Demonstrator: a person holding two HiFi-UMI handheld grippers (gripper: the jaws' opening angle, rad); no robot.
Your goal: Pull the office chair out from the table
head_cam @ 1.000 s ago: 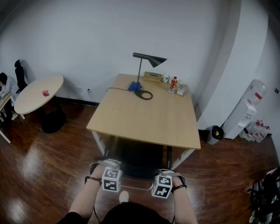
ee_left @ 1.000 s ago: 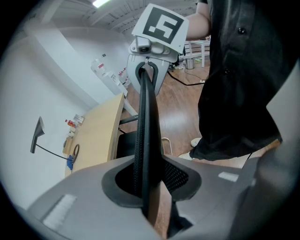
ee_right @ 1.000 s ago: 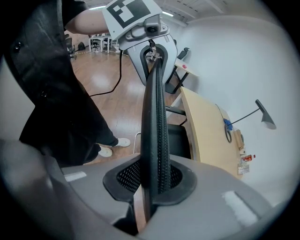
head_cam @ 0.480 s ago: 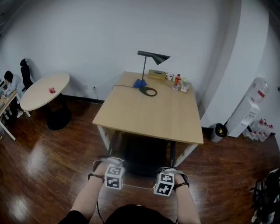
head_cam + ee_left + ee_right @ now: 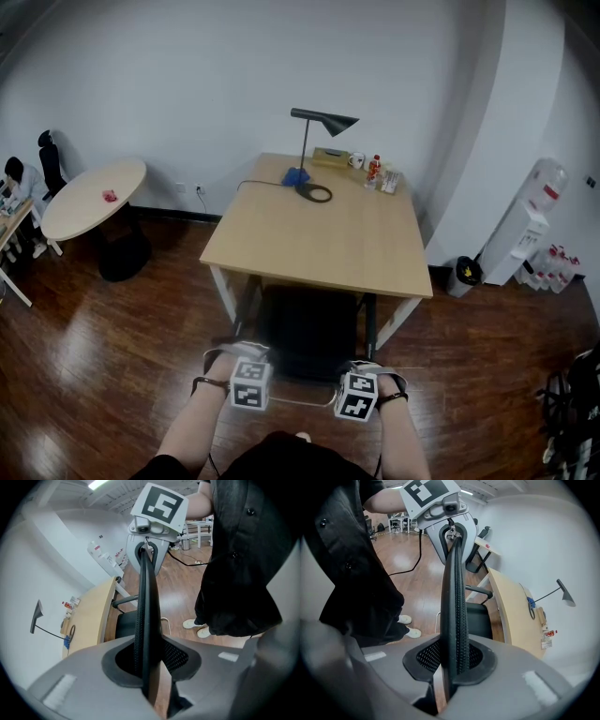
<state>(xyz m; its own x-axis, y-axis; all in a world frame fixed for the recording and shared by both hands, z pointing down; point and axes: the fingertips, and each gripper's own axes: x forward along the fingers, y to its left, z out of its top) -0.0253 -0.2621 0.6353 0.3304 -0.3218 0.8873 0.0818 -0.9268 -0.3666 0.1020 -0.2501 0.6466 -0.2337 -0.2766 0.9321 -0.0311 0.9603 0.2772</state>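
Office chair pulled back, backrest clamped

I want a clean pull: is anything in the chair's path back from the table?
Only the person holding it. The left gripper and the right gripper clamp the chair by its back edge, and the person's shoes stand on the floor just behind it. Nothing else shows close behind.
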